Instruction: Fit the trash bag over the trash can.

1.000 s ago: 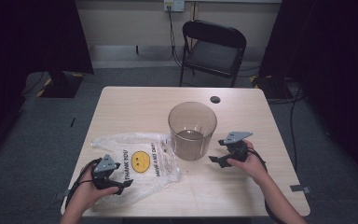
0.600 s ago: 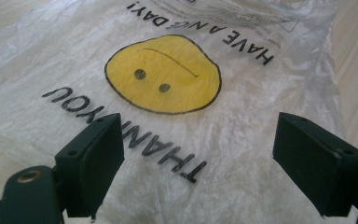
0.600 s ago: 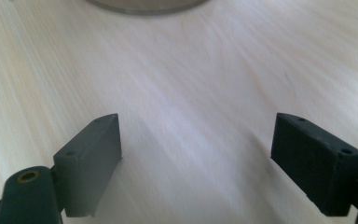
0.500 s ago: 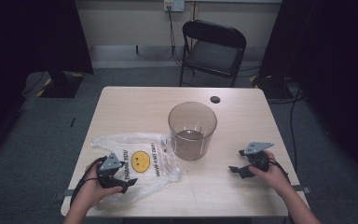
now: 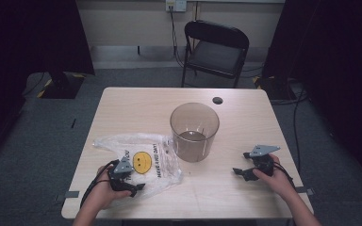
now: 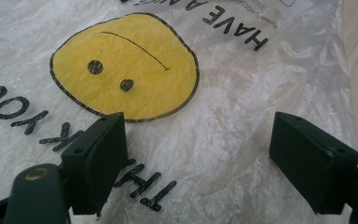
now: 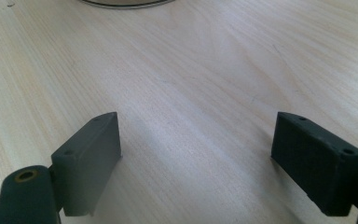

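Note:
A clear plastic bag printed with a yellow smiley face and black lettering lies flat on the left front of the wooden table. My left gripper rests low over the bag's near edge, jaws wide open with the crinkled plastic spread between and beneath them. A translucent brown round bin stands upright at the table's middle. My right gripper sits open low over bare wood at the right front, apart from the bin, whose base rim shows at the top of the right gripper view.
A small black disc lies near the table's far edge. A black folding chair stands beyond the table. Bare wood stretches between the right gripper and the bin. Grey carpet surrounds the table.
My right gripper has drawn back from beside the bin toward the right front corner. My left gripper has shifted slightly right over the bag's near edge.

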The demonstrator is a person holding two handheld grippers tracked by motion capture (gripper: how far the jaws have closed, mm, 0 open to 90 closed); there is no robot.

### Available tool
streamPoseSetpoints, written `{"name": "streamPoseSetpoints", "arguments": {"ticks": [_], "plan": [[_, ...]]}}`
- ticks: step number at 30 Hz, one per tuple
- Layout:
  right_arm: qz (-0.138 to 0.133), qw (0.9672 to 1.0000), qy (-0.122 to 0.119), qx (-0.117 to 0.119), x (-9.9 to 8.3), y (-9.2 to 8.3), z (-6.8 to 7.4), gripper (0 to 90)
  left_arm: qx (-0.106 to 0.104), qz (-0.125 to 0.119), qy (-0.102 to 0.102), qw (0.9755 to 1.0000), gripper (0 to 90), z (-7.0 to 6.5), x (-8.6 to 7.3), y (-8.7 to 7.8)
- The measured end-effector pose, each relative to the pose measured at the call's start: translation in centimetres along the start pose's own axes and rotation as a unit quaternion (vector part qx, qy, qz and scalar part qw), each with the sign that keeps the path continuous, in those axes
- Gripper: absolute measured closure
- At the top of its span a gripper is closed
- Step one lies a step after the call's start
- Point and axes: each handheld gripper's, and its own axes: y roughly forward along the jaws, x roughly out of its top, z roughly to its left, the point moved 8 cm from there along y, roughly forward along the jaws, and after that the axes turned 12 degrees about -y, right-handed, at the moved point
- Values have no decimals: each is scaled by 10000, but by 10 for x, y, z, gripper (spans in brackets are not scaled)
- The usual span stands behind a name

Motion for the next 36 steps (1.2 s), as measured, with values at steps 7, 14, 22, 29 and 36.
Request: {"name": "streamPoseSetpoints", "arguments": {"ticks": [7, 14, 22, 29, 36], "plan": [[13, 10000, 55, -51, 0, -1, 1, 149, -9, -158, -45, 9999, 224, 2, 0, 0], [21, 9999, 87, -78, -1, -1, 1, 149, 41, -172, -59, 9998, 312, 5, 2, -1], [28, 9999, 122, -112, -1, -1, 2, 149, -20, -310, -40, 9995, 436, 4, 5, 1], [26, 9998, 123, -120, -1, -1, 1, 149, 0, -206, -87, 9998, 553, 3, 8, 1], [25, 9999, 128, -114, -1, -1, 1, 149, 82, -67, -211, 9997, 712, 4, 11, 1]]}}
